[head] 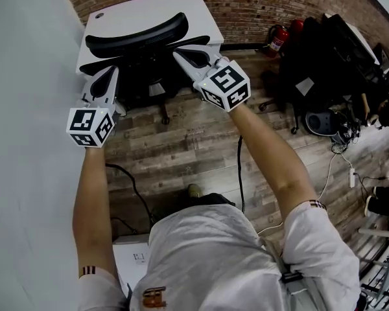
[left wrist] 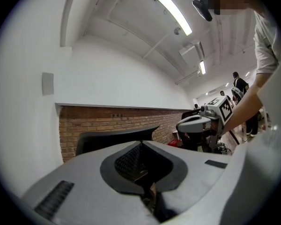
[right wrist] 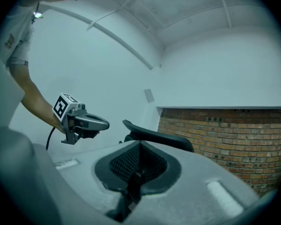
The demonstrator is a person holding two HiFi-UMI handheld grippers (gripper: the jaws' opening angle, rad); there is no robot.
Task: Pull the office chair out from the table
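The office chair (head: 139,41) stands tucked against the white counter (head: 149,8), with its backrest toward the person; the left gripper (head: 109,74) is pressed together and empty, near the backrest's left side; the right gripper (head: 180,56) is likewise pressed together and empty, near the backrest's right side; contact with the chair cannot be confirmed.

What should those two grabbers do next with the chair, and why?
Probably open both jaws and ease them onto the backrest: the left gripper and right gripper are shut, empty and near it, while the chair sits tucked at the table.
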